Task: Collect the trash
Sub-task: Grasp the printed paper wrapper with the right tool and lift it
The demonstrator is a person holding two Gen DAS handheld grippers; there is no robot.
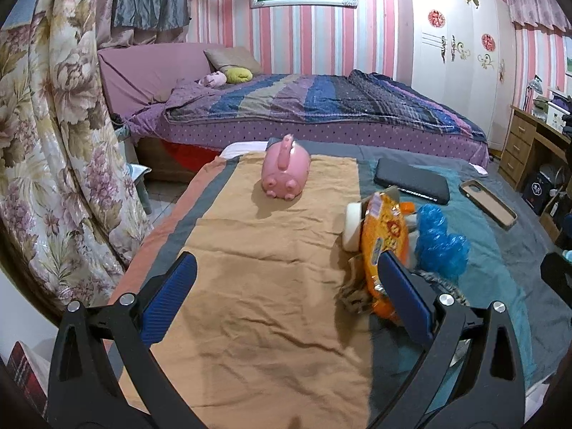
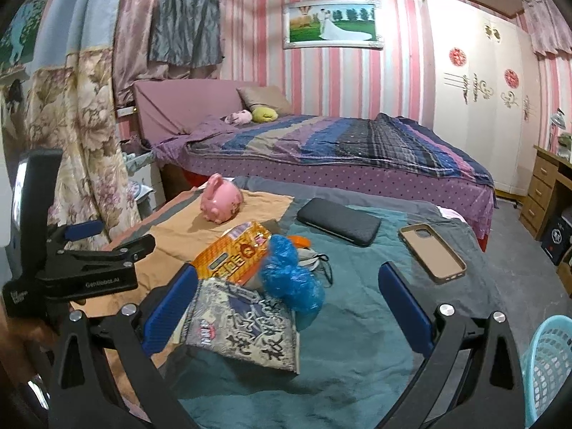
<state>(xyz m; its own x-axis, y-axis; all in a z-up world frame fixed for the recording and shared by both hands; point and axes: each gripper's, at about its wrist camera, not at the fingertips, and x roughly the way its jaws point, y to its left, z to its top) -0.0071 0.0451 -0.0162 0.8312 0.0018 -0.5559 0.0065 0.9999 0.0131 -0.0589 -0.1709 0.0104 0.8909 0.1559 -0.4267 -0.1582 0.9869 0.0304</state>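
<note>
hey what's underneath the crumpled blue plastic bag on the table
The crumpled blue plastic bag lies over a grey printed snack packet and partly over a white face mask. Whatever else sits beneath it is covered.

The left gripper [image 1: 286, 300] hangs with its blue-padded jaws spread wide above a tan cloth [image 1: 271, 268] running down the middle of a cloth-covered table [image 1: 500, 286]. A pink piggy bank [image 1: 285, 171] stands near the table's far edge. Toward the right side, an orange snack wrapper [image 1: 384, 239], a crumpled blue plastic bag [image 1: 441, 241] and a white round container [image 1: 354, 227] lie heaped together, the right jaw just in front of the wrapper. Beyond the heap lie a black case [image 1: 411, 180] and a phone case [image 1: 488, 202], near the far right corner
</note>
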